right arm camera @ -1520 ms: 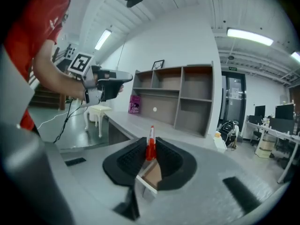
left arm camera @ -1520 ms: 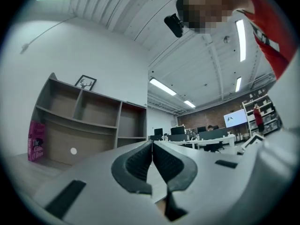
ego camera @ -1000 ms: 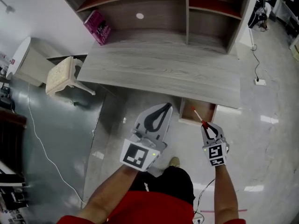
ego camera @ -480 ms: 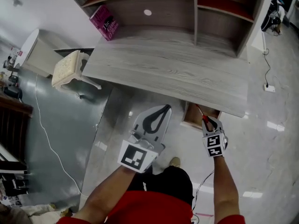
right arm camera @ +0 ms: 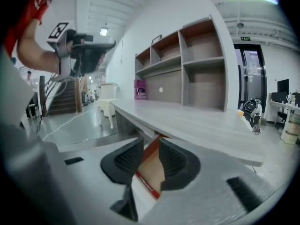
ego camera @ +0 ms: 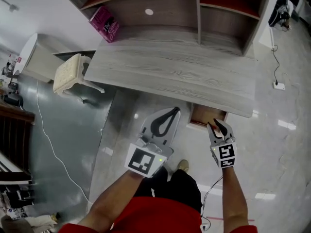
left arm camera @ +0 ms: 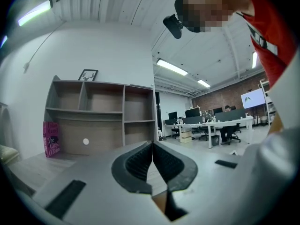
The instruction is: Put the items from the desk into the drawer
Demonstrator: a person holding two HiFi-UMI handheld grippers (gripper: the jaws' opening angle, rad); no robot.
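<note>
The desk (ego camera: pixel 170 74) fills the middle of the head view, its grey top bare all the way across, with a shelf unit (ego camera: pixel 197 13) standing along its back edge. A pink book (ego camera: pixel 104 24) leans in the unit's bottom left bay, well apart from both grippers (probably the one item left to move, if it counts as one). Under the desk's right end the drawer (ego camera: pixel 208 115) is pulled out, so things can be dropped in from above; what lies inside I cannot make out. The right gripper (right arm camera: pixel 150 146) hangs just over the drawer's near edge and points down into it. Its jaws are spread and have just been opening, with nothing between them but the drawer beyond. The left gripper (left arm camera: pixel 152 146) is held level to the drawer's left, out of the way, jaws pressed together on nothing.
</note>
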